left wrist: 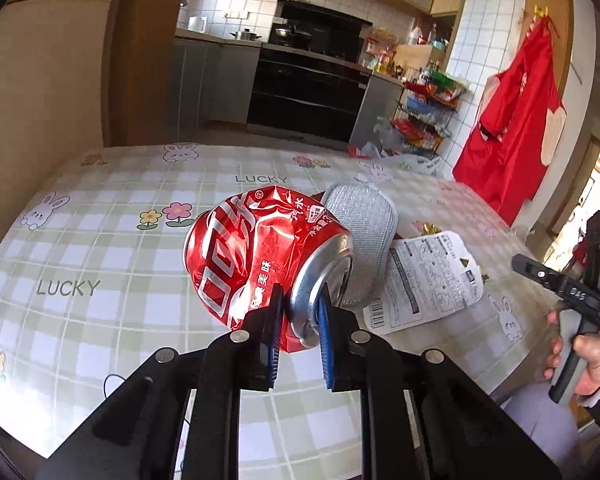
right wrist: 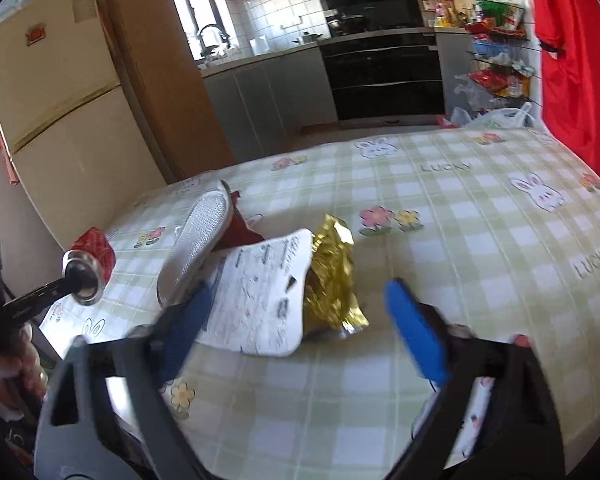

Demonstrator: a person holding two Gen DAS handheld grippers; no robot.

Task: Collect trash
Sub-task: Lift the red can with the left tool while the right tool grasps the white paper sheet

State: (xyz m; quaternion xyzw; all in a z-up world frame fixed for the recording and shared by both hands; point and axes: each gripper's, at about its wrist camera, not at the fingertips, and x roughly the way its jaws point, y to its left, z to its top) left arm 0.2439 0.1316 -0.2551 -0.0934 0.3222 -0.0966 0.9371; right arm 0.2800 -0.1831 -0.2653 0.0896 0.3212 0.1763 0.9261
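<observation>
Left gripper (left wrist: 298, 316): clamped on crushed red can (left wrist: 260, 256) at its rim, above the table (left wrist: 100, 248).
Right gripper (right wrist: 296, 332): jaws apart, around white wrapper (right wrist: 260, 300) and gold foil (right wrist: 332, 276).
Can: dented, silver top.

Left wrist view aimed down along its fingers, close over the crushed red can (left wrist: 260, 256), right wrist view angled down over the white wrapper (right wrist: 260, 300), checked tablecloth (left wrist: 100, 240), can and wrapper shared by both.
</observation>
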